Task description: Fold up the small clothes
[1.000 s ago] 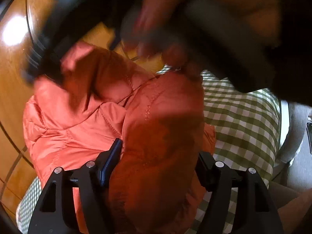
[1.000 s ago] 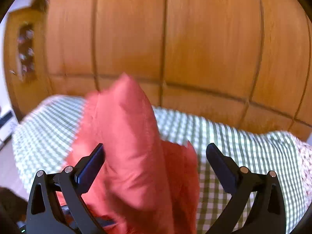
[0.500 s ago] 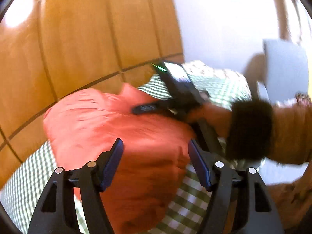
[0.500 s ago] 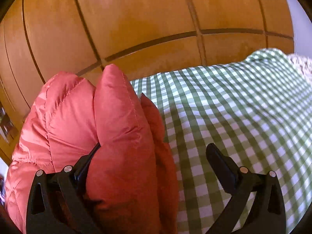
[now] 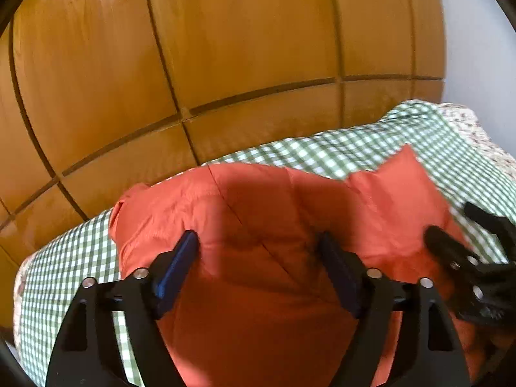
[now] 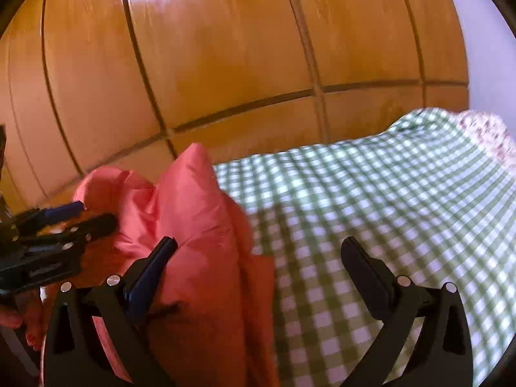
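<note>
bed: green-check cover (image 5: 338,151) fills mid-right of both views; floral edge (image 6: 490,135) far right, upper-mid
wardrobe: wood panel wall (image 5: 225,48) takes whole upper half; sits right behind bed; not in the way
jacket: orange puffer jacket (image 5: 258,213), lumpy, lying on cover; centre-low in L view, lower left in R view; one corner sticks up at mid-right of L view, looks half-folded, not flat
L claw: left gripper (image 5: 258,261) bottom centre of its own view; jaws just been opening, now wide; jacket bulges between them but pads don't seem to press; reads as let go
R claw: right gripper (image 6: 258,274) bottom centre of own view, jaws wide; left pad against jacket fold, right pad over bare check cover; holds nothing
risk 1: puffy fill likely springs back once released, so fold may pop open
risk 2: slick shell may slide off on next pinch; a grab could catch only the top layer
risk 3: claws sit close at jacket's right side in L view; could clash on next reach
hand: fingers (image 6: 19,319) low left edge of R view, on L handle; blurry
</note>
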A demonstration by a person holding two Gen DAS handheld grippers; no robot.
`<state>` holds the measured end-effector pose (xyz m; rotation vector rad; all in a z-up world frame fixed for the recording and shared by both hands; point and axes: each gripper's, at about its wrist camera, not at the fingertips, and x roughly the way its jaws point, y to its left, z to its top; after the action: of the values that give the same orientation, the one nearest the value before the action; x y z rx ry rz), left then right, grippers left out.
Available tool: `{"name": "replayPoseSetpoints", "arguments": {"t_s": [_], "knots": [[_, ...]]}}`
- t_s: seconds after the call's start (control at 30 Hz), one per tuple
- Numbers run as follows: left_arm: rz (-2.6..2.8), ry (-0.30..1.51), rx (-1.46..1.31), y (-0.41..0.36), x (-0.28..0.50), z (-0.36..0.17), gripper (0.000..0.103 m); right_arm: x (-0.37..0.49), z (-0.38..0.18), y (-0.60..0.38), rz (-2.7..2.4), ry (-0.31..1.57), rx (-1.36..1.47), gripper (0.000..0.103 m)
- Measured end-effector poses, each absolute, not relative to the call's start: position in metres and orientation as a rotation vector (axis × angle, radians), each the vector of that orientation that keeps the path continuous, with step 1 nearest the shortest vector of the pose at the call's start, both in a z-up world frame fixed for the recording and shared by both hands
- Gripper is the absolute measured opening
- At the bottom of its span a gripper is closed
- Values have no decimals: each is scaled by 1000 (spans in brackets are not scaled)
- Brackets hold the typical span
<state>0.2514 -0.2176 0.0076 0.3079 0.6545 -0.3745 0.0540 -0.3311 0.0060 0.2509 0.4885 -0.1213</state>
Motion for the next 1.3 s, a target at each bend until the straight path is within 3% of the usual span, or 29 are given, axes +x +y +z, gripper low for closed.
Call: {"name": "replayPoseSetpoints", "arguments": {"t_s": [0.27,0.8,1.1,1.3], "knots": [[-360,677,257,-216,271,-26,90,82,-28,-338,-155,557,350,101],[-387,713,234,-230,293,-68,94,99,-65,-358,-106,621,488,101],[-545,650,296,-217,209,-32,94,73,-41,-355,-121,612,404,101],[-569,598,351,-217,155,-43,94,26,-14,-340,-173,553,334,101]]}}
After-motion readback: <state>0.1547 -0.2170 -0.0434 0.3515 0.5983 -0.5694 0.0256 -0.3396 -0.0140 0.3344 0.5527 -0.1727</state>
